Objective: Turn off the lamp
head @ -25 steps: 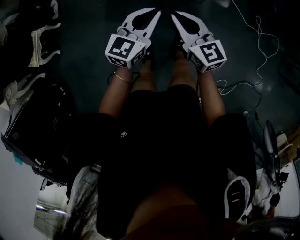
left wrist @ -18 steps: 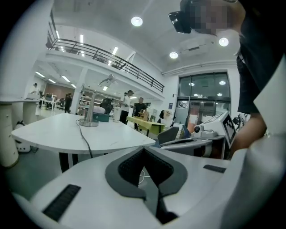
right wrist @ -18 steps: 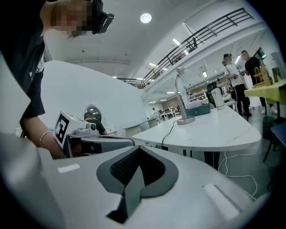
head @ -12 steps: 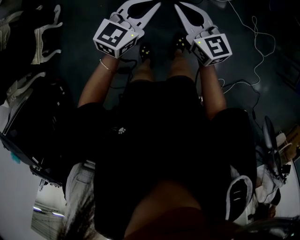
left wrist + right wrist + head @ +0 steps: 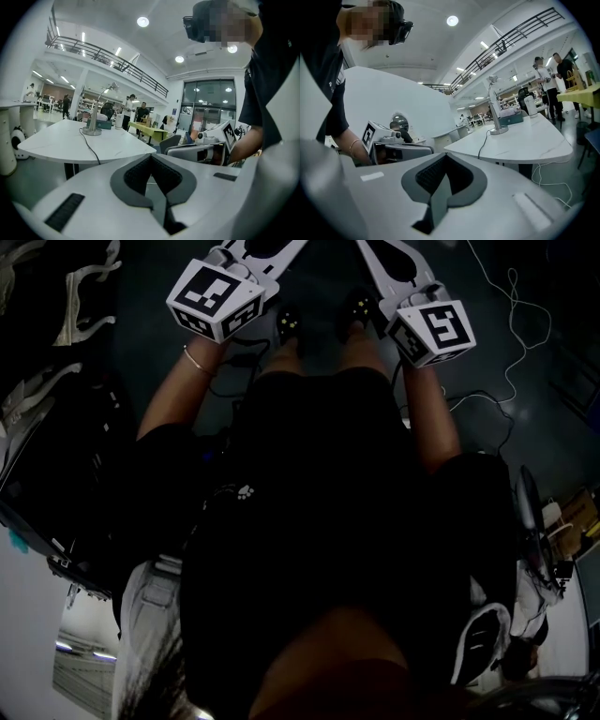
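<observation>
A silver desk lamp (image 5: 95, 117) with a bent neck stands on a white table (image 5: 70, 143) well ahead of me, its cord trailing toward the table's near edge. The right gripper view shows the same lamp (image 5: 495, 110) to the right of centre; whether it is lit I cannot tell. My left gripper (image 5: 151, 156) is shut with nothing in it, far short of the lamp. My right gripper (image 5: 445, 156) is shut and empty too. Side by side, both are held up and pointing about level, and each shows in the other's view. In the head view their tips pass the top edge.
A teal box (image 5: 103, 124) sits beside the lamp base. Beyond the table are a yellow-green table (image 5: 145, 130), a chair (image 5: 169, 140) and several standing people. In the head view a white cable (image 5: 511, 362) snakes over the dark floor and bags (image 5: 56, 474) lie at left.
Both grippers have risen toward the top of the head view, so their jaw tips now leave the frame. Both stayed shut.
</observation>
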Motion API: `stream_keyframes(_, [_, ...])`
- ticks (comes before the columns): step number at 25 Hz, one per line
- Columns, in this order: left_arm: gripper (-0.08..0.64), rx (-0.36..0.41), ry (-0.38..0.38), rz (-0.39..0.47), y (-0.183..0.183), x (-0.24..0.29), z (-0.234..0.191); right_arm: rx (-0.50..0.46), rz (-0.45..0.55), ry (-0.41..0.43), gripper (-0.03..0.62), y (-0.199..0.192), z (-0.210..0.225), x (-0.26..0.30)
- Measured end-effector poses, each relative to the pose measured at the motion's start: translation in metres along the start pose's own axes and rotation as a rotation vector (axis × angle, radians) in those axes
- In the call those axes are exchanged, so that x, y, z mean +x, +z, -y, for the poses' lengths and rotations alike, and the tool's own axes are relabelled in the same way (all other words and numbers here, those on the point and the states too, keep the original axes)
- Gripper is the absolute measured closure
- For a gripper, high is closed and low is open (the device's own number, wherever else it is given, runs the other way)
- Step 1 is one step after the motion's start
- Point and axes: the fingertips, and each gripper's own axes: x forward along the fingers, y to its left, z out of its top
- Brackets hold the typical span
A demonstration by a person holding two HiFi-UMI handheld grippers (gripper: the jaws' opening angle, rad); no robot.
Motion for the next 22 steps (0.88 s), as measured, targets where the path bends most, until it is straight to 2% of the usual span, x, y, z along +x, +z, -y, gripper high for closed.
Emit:
stream_keyframes(5, [0.554, -0.032, 0.011, -0.03, -0.003, -0.026, 0.007, -0.008, -0.003, 0.036, 0.591, -0.002, -0.025, 0.003])
stream_keyframes(10, [0.554, -0.056, 0.025, -0.049, -0.003, -0.044, 0.014, 0.008, 0.01, 0.031, 0.591, 0.001, -0.034, 0.0])
stream_keyframes(13, [0.554, -0.066, 0.022, -0.057, -0.006, -0.051, 0.015, 0.018, -0.016, 0.025, 0.592, -0.005, -0.036, 0.001])
stream_keyframes(17, [0.554, -0.06, 0.045, -0.063, -0.001, -0.061, 0.014, 0.026, 0.0, 0.032, 0.591, 0.0, -0.042, 0.0])
stream_keyframes(22, [0.554, -0.027, 0.034, -0.071, -0.001, -0.07, 0.021, 0.028, 0.017, 0.036, 0.592, 0.005, -0.052, -0.001])
